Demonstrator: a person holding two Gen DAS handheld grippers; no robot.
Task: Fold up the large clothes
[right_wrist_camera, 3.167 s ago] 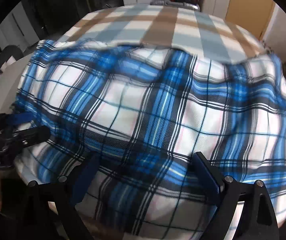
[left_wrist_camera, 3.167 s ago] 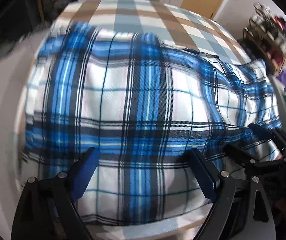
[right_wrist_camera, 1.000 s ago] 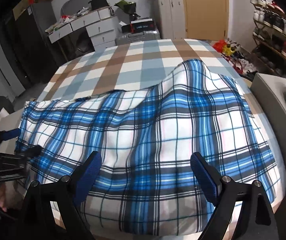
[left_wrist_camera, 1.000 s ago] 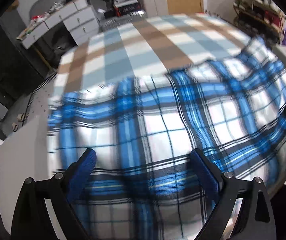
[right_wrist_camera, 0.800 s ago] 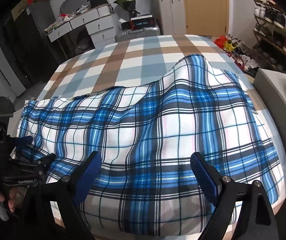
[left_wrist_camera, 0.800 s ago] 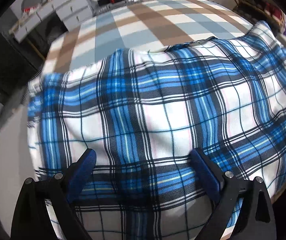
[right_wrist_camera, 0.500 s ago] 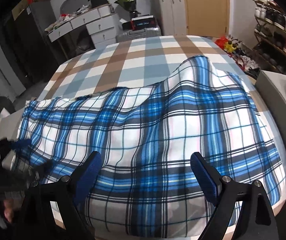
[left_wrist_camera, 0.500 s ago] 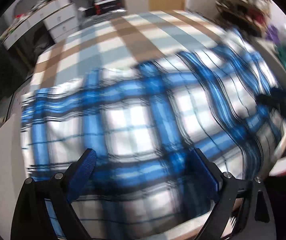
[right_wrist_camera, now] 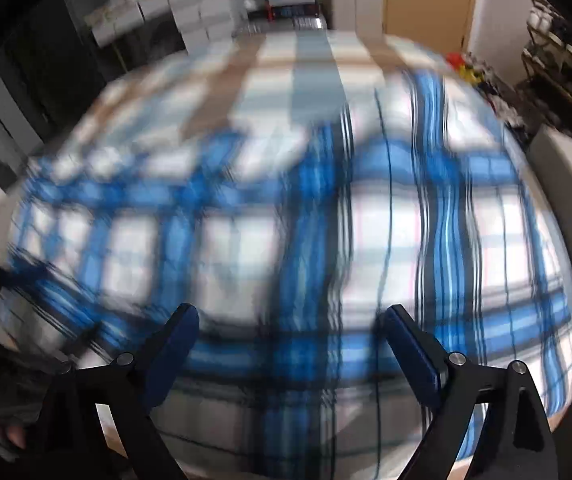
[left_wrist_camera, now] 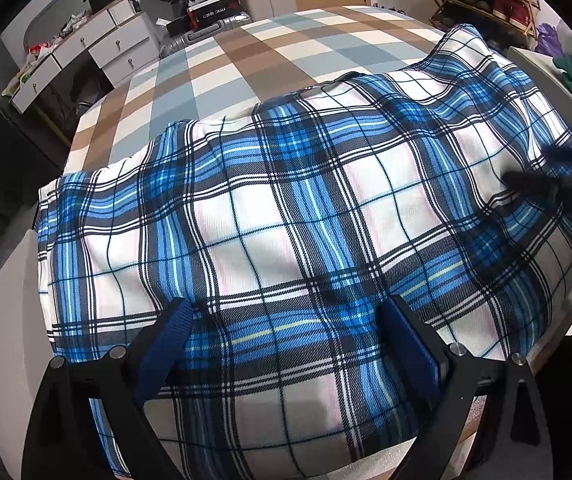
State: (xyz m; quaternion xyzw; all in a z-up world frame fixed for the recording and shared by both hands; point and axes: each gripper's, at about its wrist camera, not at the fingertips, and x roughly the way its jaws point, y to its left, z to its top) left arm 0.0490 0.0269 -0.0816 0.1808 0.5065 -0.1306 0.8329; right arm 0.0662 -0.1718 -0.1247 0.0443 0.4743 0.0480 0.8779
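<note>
The blue plaid cloth [left_wrist_camera: 286,216] is lying spread across the checked bed [left_wrist_camera: 269,48]. Both the left tool [left_wrist_camera: 286,320] and right tool [right_wrist_camera: 290,324] are hovering with fingers apart, gripping nothing. Being soft and floppy, it is probably best pinched at its near corners.

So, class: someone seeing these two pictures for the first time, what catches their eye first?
The big blue plaid cloth fills the near half of the bed, draped over its front edge. Behind it the bedspread shows brown, grey-blue and white checks. The left gripper hangs open above the cloth's near part; the right wrist view is blurred.
</note>
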